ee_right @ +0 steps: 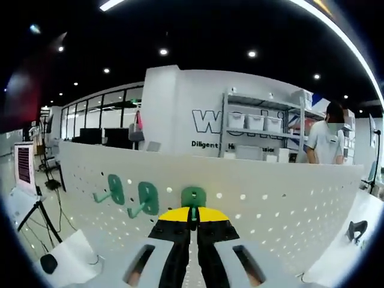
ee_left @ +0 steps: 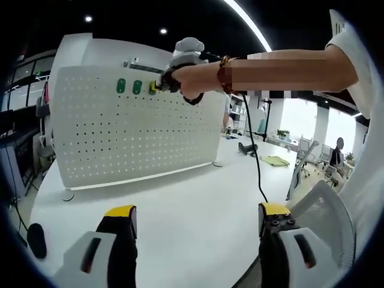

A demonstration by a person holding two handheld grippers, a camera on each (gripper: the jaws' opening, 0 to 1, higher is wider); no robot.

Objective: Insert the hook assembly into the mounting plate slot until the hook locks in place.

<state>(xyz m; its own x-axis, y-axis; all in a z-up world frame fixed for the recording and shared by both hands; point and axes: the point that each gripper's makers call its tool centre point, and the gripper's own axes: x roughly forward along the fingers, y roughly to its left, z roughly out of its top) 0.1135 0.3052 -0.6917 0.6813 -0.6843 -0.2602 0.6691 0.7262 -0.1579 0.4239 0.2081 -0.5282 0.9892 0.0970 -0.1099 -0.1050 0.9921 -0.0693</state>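
1. White table (ee_left: 198, 204) — the landmark; a black cable (ee_left: 259, 171) trails across it.
2. Mesh chair back (ee_left: 321, 210) at the table's near right edge.
3. Wall shelf (ee_right: 255, 129) with white bins (ee_right: 254, 122) — far beyond the table.
4. A person (ee_right: 327, 141) stands just beside that shelf.

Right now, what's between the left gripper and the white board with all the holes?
Bare white table, seen in the left gripper view. The open left gripper hangs over it, and the pegboard stands at its far side.
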